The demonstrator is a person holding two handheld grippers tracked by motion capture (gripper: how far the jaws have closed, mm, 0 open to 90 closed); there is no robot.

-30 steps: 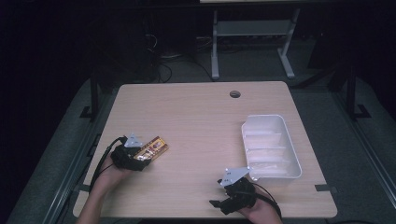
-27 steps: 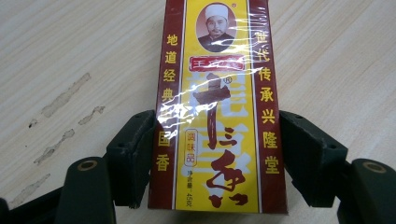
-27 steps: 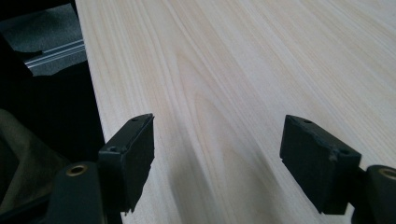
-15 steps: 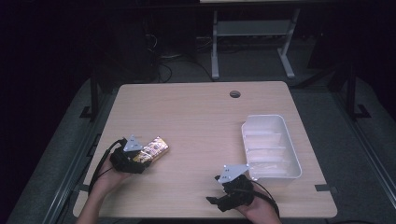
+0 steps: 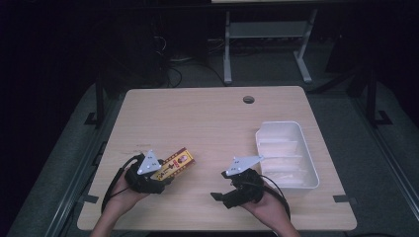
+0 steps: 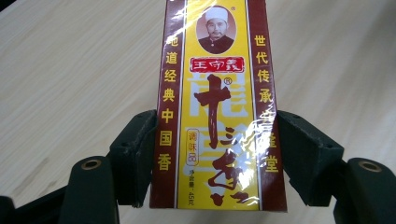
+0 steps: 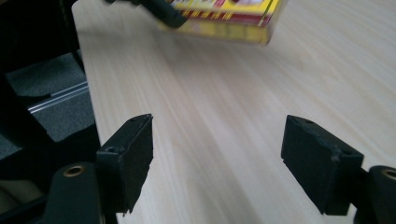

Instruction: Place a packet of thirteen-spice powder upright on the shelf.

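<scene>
A long yellow-and-maroon seasoning box is clamped across its width by my left gripper, which is shut on its near end. The box sticks out past the jaws, tilted just above the wooden table at front left. My right gripper hovers over the front middle of the table, jaws open with nothing between them, pointing left. In the right gripper view the box shows blurred at the top, with a black jaw of the left gripper on it.
A white ribbed tray lies at the table's right side, close behind the right hand. A round cable hole sits near the far edge. Beyond the table is a dark floor with a metal stand.
The left gripper has shifted right with the box held in it and lifted it slightly. The right gripper has risen a little from the table.
</scene>
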